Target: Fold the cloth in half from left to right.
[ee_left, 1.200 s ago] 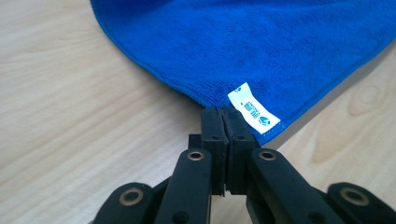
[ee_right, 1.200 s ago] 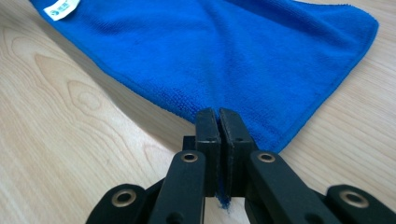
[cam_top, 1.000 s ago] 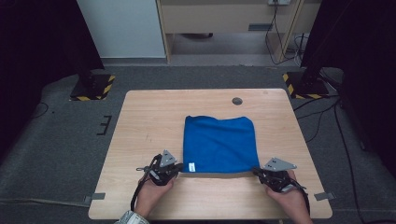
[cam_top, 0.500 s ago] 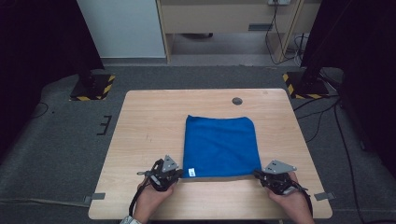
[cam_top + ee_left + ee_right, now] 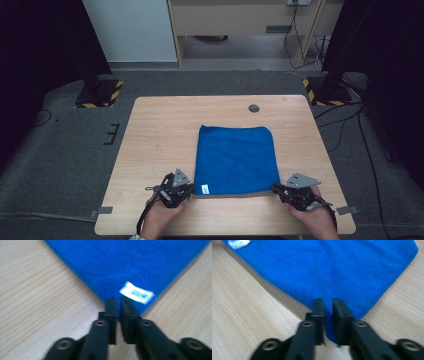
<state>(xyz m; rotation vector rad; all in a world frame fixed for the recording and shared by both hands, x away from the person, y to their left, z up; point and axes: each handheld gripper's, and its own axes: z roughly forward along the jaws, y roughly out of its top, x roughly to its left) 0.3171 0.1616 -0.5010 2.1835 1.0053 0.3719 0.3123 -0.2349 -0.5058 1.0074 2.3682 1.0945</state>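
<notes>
1. Two hand-held grippers sit at the near edge of the wooden worktop (image 5: 150,130), one at each near corner of a folded blue cloth (image 5: 235,159).
2. That cloth lies flat on the worktop, a little right of its middle, with its near edge close to the person's side.
3. A small white label (image 5: 136,292) is sewn at the cloth's near-left corner and lies face up.
4. At that corner is the left gripper (image 5: 186,191), held in the person's left hand (image 5: 160,216).
5. In the left gripper view its jaws stand a narrow gap apart; they have just been opening, and the corner of the cloth lies in the gap between them, just below the label.
6. Whether the pads press on the fabric I cannot tell for certain; a sliver of gap shows between them.
7. Over at the near-right corner is the right gripper (image 5: 279,189), held in the right hand (image 5: 312,216).
8. In the right gripper view its jaws are likewise slightly parted and have just been opening, with the blue corner running down between them.
9. Each gripper carries a grey three-cornered plate on top, and a black cable trails from the left one towards the person.
10. One small dark round disc (image 5: 254,107) sits in the worktop near its far edge, well apart from the cloth.
</notes>
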